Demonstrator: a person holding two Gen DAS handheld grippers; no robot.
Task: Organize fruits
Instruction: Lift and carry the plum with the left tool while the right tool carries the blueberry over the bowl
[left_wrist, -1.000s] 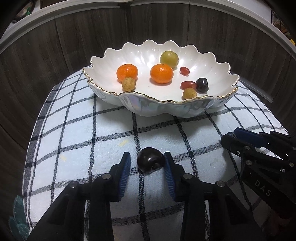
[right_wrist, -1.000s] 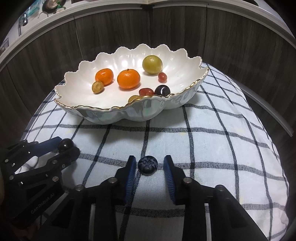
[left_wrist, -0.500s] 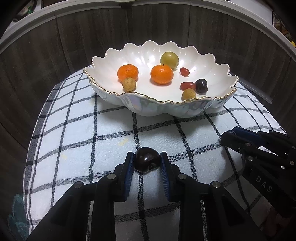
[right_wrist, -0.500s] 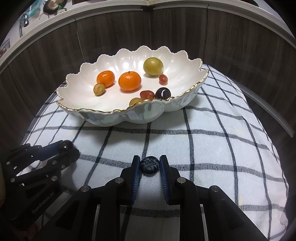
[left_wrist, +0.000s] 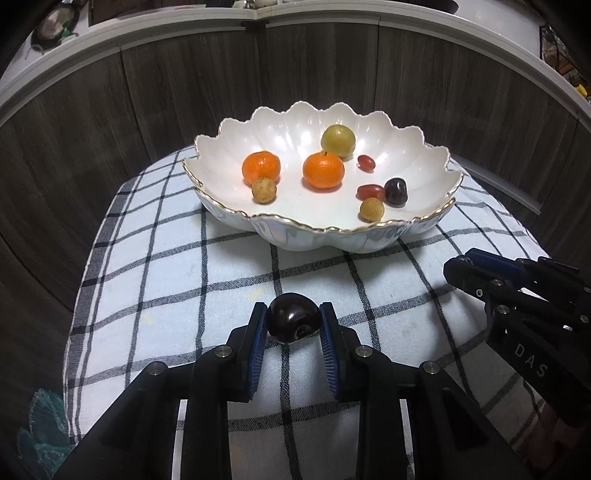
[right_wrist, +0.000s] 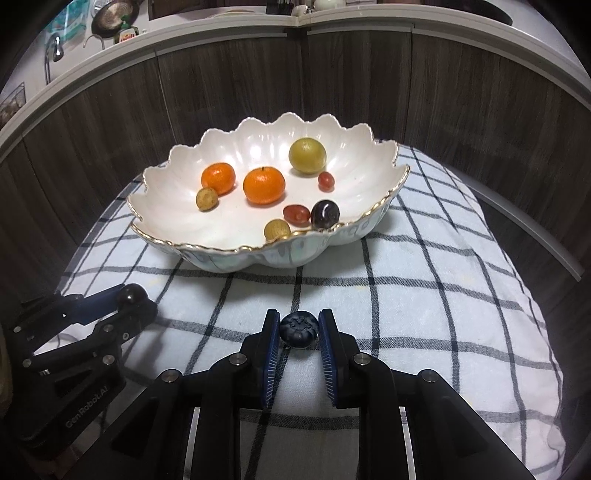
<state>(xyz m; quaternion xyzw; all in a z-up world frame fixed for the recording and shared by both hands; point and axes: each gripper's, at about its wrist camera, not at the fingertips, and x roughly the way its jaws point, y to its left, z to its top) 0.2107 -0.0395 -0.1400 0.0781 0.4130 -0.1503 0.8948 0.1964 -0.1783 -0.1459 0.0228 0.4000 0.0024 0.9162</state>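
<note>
Left gripper (left_wrist: 293, 325): clamped on dark cherry (left_wrist: 293, 322).
Right gripper (right_wrist: 298, 329): clamped on blueberry (right_wrist: 298, 328).
Next: lift gently, clear far bowl (left_wrist: 373, 242) rim, release inside.

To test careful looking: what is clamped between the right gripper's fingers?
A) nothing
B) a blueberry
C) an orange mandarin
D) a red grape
B: in the right wrist view the right gripper has its blue pads pressed against both sides of a blueberry with a star-shaped crown, over the checked cloth.
</note>
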